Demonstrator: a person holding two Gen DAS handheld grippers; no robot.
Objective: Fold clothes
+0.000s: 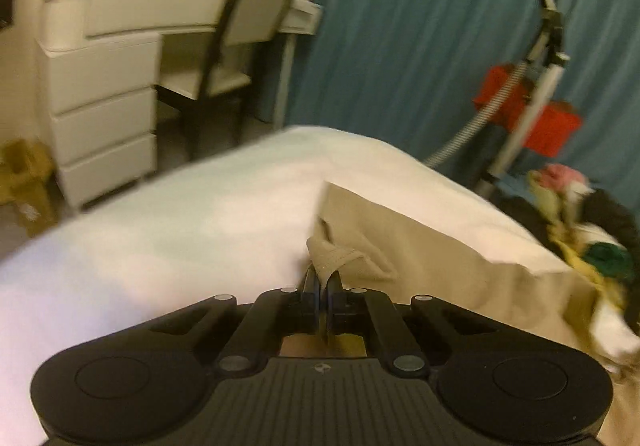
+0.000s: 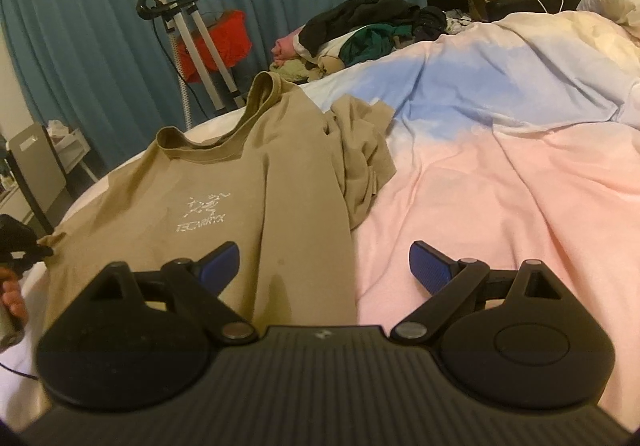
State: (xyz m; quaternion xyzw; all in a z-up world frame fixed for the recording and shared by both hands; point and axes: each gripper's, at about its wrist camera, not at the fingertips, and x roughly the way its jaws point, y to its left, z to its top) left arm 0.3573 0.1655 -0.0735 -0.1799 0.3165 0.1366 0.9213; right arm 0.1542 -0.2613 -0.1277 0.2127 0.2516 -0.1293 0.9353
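A tan T-shirt (image 2: 248, 182) with a white logo lies spread on the bed, its right sleeve bunched up. My right gripper (image 2: 324, 266) is open and empty, hovering just above the shirt's lower right edge. My left gripper (image 1: 322, 282) is shut on a tan edge of the shirt (image 1: 334, 256), lifting it a little off the bedsheet. In the right wrist view the left gripper (image 2: 24, 246) shows at the far left, at the shirt's left sleeve.
A pile of mixed clothes (image 2: 360, 34) sits at the bed's far edge. The pink and blue duvet (image 2: 500, 150) covers the right side. A white desk (image 1: 120, 58), a chair (image 1: 240, 34), a garment steamer (image 2: 188, 34) and teal curtains (image 1: 420, 26) stand beyond the bed.
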